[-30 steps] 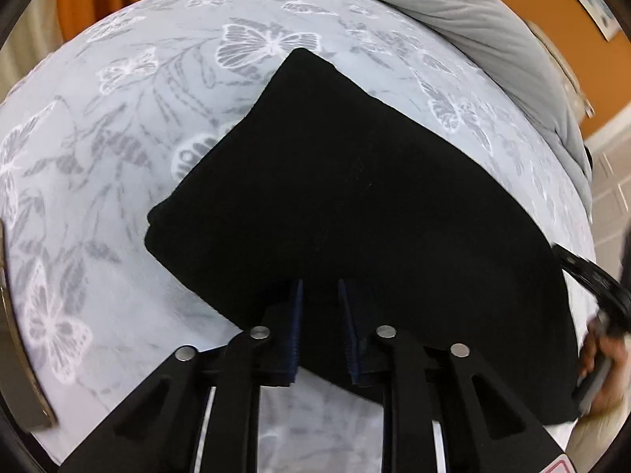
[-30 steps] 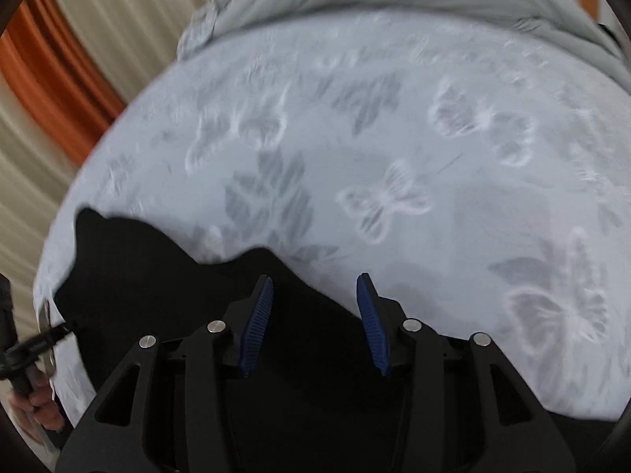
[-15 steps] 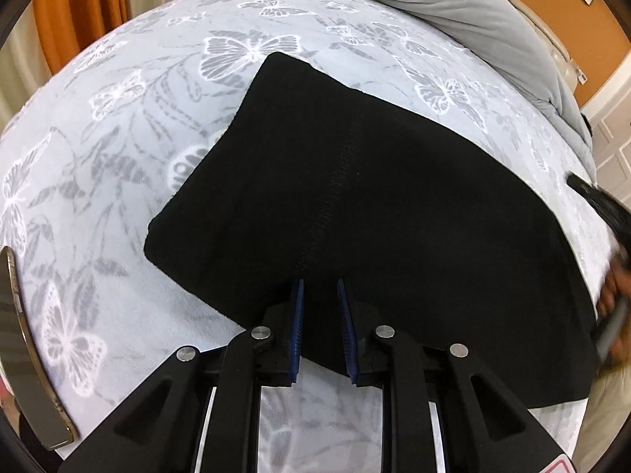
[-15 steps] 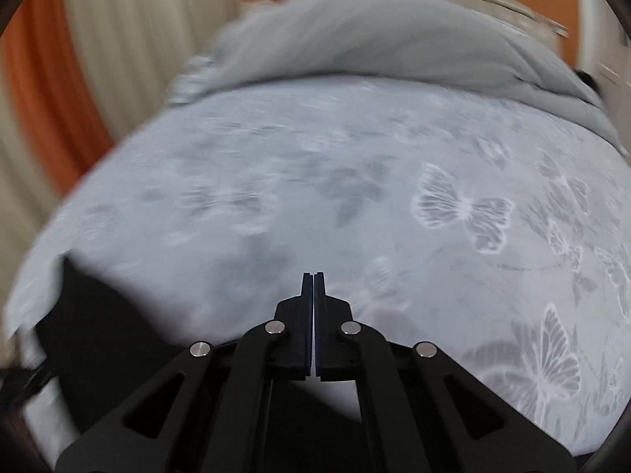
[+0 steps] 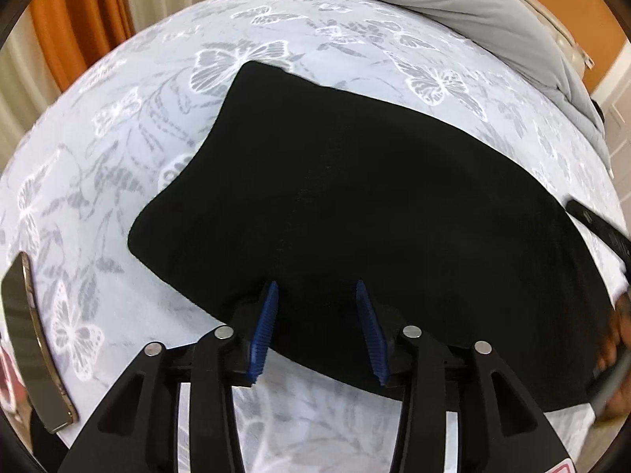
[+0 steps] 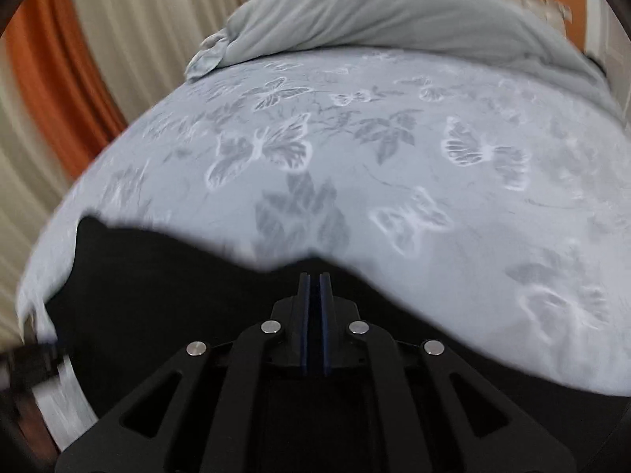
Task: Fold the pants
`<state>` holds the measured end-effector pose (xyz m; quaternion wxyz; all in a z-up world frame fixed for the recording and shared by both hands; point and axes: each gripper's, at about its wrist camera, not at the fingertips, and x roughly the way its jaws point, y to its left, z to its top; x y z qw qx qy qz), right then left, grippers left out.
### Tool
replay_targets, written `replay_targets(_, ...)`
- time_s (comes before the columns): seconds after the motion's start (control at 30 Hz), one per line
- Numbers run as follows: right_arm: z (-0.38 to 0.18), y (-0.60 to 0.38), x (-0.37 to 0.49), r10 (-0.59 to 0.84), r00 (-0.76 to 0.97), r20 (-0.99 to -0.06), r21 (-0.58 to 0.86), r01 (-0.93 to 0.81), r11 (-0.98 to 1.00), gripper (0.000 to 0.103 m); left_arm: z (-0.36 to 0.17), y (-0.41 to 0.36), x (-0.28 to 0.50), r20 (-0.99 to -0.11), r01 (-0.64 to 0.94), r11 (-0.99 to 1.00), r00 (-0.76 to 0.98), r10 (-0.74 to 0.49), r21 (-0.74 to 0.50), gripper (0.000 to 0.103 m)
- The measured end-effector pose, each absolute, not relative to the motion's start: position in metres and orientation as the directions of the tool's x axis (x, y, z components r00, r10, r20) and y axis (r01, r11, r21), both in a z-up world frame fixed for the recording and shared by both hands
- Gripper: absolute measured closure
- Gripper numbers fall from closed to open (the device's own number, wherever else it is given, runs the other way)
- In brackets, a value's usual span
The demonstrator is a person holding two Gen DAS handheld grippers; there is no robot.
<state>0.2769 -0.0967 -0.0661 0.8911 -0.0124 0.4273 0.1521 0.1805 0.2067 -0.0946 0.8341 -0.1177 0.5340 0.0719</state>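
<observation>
A pale bedsheet point(image 5: 130, 181) printed with butterflies covers the bed, with orange and cream curtains point(image 5: 79, 19) to the far left and a grey duvet point(image 6: 394, 12) bunched beyond. The black folded pants point(image 5: 374, 205) lie flat just ahead of the left gripper point(image 5: 315, 331), whose blue pads are spread over the near hem. The right gripper point(image 6: 314, 315) has its pads pressed together; whether cloth is pinched cannot be told.
</observation>
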Motion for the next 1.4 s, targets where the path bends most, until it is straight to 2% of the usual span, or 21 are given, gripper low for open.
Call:
replay_targets(0.17, -0.059, -0.181, 0.208, 0.161, 0.605, -0.780, 0.077, -0.163, 0.984, 0.098, -0.079, 0.195, 0.179, -0.899, -0.222, 0.966, 0.437, -0.019, -0.129, 0.059)
replay_targets(0.27, -0.056, -0.247, 0.178, 0.105, 0.624, -0.775, 0.114, -0.025, 0.993, 0.098, -0.076, 0.176, 0.169, -0.890, -0.233, 0.969, 0.455, 0.030, -0.087, 0.053)
replay_targets(0.37, -0.059, -0.320, 0.154, 0.016, 0.636, -0.772, 0.153, 0.162, 0.975, 0.096, -0.072, 0.163, 0.170, -0.879, -0.236, 0.971, 0.469, 0.085, -0.032, 0.051)
replay_targets(0.5, -0.056, -0.423, 0.114, -0.124, 0.610, -0.782, 0.176, 0.407, 0.896, 0.092, -0.060, 0.150, 0.163, -0.851, -0.252, 0.968, 0.511, 0.124, -0.011, 0.037)
replay_targets(0.53, -0.054, -0.453, 0.098, -0.163, 0.612, -0.774, 0.187, 0.468, 0.864, 0.089, -0.056, 0.147, 0.161, -0.844, -0.253, 0.967, 0.522, 0.122, -0.017, 0.035)
replay_targets(0.6, -0.051, -0.497, 0.067, -0.264, 0.596, -0.759, 0.176, 0.577, 0.797, 0.039, -0.051, 0.139, 0.158, -0.833, -0.248, 0.968, 0.541, 0.118, -0.024, 0.032)
replay_targets(0.63, -0.050, -0.522, 0.045, -0.344, 0.577, -0.741, 0.155, 0.646, 0.748, 0.035, -0.050, 0.133, 0.150, -0.825, -0.241, 0.970, 0.553, 0.114, -0.027, 0.032)
replay_targets(0.7, -0.051, -0.549, 0.024, -0.370, 0.563, -0.739, 0.162, 0.682, 0.713, 0.035, -0.045, 0.115, 0.138, -0.808, -0.216, 0.976, 0.580, 0.103, -0.030, 0.030)
replay_targets(0.83, -0.074, -0.590, -0.001, -0.302, 0.569, -0.765, 0.275, 0.713, 0.645, 0.035, -0.032, 0.068, 0.117, -0.761, -0.143, 0.990, 0.643, 0.086, -0.009, 0.024)
replay_targets(1.0, -0.099, -0.590, 0.016, -0.249, 0.539, -0.804, 0.258, 0.695, 0.672, 0.029, -0.026, 0.019, 0.113, -0.699, -0.062, 0.997, 0.711, 0.081, 0.052, 0.017)
replay_targets(1.13, -0.110, -0.592, 0.022, -0.218, 0.536, -0.815, 0.278, 0.693, 0.666, 0.029, -0.033, 0.006, 0.113, -0.686, -0.021, 0.994, 0.722, 0.090, 0.108, 0.017)
replay_targets(1.17, -0.110, -0.591, 0.025, -0.217, 0.550, -0.806, 0.287, 0.685, 0.670, 0.035, -0.034, 0.005, 0.112, -0.685, -0.019, 0.992, 0.722, 0.098, 0.122, 0.017)
replay_targets(1.2, -0.109, -0.590, 0.029, -0.214, 0.562, -0.799, 0.292, 0.674, 0.678, 0.054, -0.037, 0.008, 0.115, -0.688, -0.018, 0.992, 0.718, 0.100, 0.125, 0.017)
replay_targets(1.23, -0.107, -0.588, 0.031, -0.219, 0.570, -0.792, 0.291, 0.668, 0.685, 0.065, -0.038, 0.012, 0.113, -0.691, -0.019, 0.992, 0.716, 0.099, 0.122, 0.017)
replay_targets(1.27, -0.104, -0.586, 0.033, -0.228, 0.571, -0.789, 0.282, 0.666, 0.690, 0.094, -0.038, 0.014, 0.114, -0.698, -0.024, 0.994, 0.710, 0.094, 0.110, 0.017)
replay_targets(1.4, -0.074, -0.578, 0.029, -0.272, 0.620, -0.736, 0.290, 0.652, 0.700, 0.096, -0.038, 0.027, 0.118, -0.711, -0.043, 0.997, 0.699, 0.076, 0.065, 0.017)
